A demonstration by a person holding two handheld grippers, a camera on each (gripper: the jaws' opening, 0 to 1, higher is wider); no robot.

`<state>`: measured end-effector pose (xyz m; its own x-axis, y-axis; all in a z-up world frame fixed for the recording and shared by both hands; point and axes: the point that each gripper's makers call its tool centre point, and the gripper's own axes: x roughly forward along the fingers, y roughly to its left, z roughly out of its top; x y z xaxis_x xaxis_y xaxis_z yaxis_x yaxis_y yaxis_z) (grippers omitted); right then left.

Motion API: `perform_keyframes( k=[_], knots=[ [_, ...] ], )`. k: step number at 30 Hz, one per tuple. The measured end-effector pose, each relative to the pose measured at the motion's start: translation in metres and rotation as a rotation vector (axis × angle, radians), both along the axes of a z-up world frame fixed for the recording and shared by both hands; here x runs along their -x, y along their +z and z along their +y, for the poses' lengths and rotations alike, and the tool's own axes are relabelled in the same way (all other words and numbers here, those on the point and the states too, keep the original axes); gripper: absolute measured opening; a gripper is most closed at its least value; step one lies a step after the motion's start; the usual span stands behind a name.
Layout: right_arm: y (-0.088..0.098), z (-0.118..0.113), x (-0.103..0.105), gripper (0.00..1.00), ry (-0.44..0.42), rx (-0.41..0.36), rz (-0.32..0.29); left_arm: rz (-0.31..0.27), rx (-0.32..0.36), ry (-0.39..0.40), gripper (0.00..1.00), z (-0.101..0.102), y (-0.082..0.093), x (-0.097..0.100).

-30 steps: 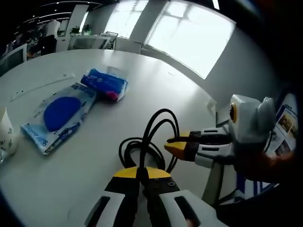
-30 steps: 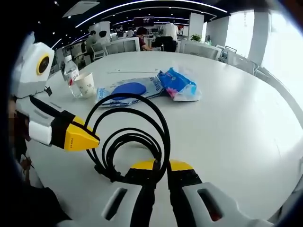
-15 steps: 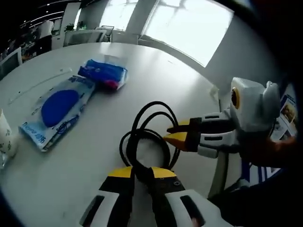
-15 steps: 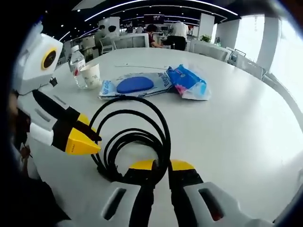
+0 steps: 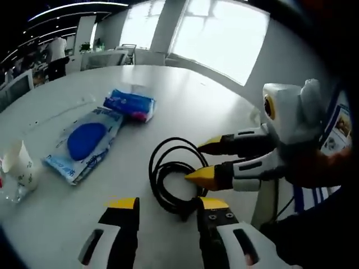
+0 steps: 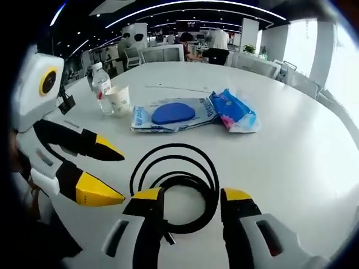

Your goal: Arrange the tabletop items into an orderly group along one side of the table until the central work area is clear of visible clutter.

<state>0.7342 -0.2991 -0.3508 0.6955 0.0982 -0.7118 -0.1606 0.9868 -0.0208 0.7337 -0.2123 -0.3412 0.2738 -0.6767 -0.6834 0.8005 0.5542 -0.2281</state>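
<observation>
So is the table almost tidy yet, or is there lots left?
Lots left. The coiled black cable lies on the white table, and both the left gripper and right gripper are open around it, holding nothing. The blue pouch, tissue pack, paper cup and water bottle still sit spread out.

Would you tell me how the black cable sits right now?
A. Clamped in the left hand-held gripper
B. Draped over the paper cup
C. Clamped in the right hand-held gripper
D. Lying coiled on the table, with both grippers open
D: the cable lies coiled on the table, while the left hand-held gripper and right hand-held gripper both stand open.
</observation>
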Motion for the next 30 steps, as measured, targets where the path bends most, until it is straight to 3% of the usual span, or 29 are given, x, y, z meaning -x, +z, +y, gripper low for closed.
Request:
perform_keyframes(
  k=[5, 8, 11, 15, 24, 30],
  knots=[
    [0.016, -0.001, 0.001, 0.46, -0.104, -0.012, -0.039, -0.017, 0.018, -0.038, 0.53, 0.017, 0.014, -0.007],
    [0.024, 0.005, 0.0, 0.51, -0.174, -0.06, -0.051, -0.016, 0.021, -0.068, 0.6, 0.028, 0.026, -0.012],
    [0.03, 0.01, -0.002, 0.54, -0.194, -0.059, -0.056, -0.024, 0.022, -0.093, 0.66, 0.036, 0.034, -0.018],
    [0.044, 0.013, -0.007, 0.65, -0.239, -0.089, -0.081, -0.043, 0.032, -0.13, 0.74, 0.042, 0.047, -0.026],
    [0.097, -0.002, -0.032, 0.83, -0.278, -0.126, -0.175, -0.086, 0.09, -0.162, 0.82, 0.029, 0.089, -0.049],
    [0.132, -0.019, -0.06, 0.86, -0.198, -0.094, -0.207, -0.211, 0.15, -0.105, 0.88, 0.007, 0.14, -0.096]
  ],
)
